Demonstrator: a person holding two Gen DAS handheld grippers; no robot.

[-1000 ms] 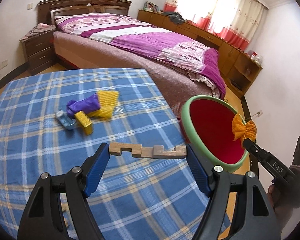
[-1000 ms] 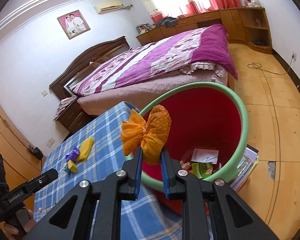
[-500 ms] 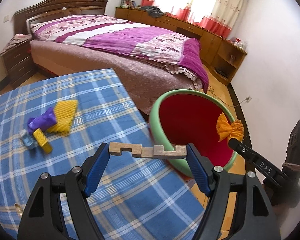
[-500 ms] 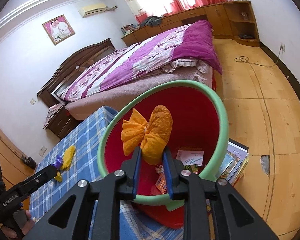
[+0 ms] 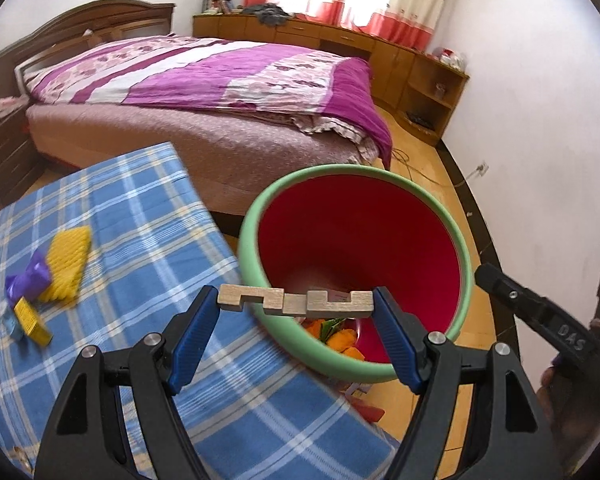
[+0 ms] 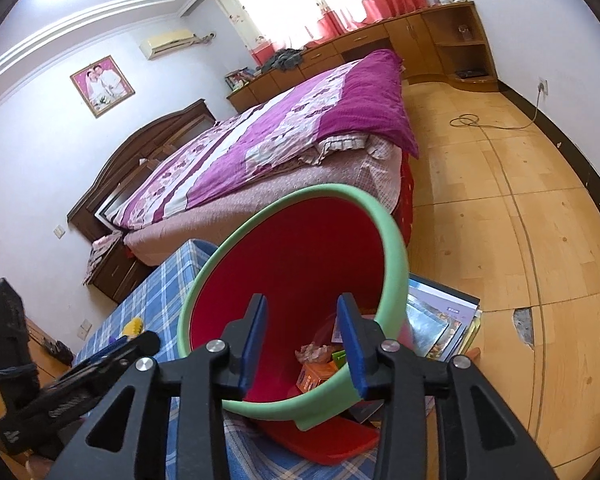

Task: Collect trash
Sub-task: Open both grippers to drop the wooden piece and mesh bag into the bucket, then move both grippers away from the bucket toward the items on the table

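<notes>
A red bin with a green rim [image 5: 356, 170] stands tilted at the edge of the blue checked table [image 5: 120, 208]. My left gripper [image 5: 295, 294] is shut on a notched wooden piece [image 5: 260, 300], held level by its two ends just over the near rim. My right gripper [image 6: 302, 300] hangs over the bin's mouth; its jaws are opening and nothing is between them. An orange wad [image 5: 340, 338] lies at the bottom of the bin among other trash, including an orange box [image 6: 314, 376].
On the table's left lie a yellow knitted piece [image 5: 68, 264], a purple wrapper [image 5: 26, 282] and a small yellow box [image 5: 32, 318]. Books [image 6: 440, 320] lie by the bin's base. A bed [image 5: 220, 92] stands behind, with wooden floor [image 6: 500, 200] to the right.
The right gripper's jaws parted and the orange wad left them and fell into the bin. The left gripper carried the wooden piece from over the table to the bin's rim.
</notes>
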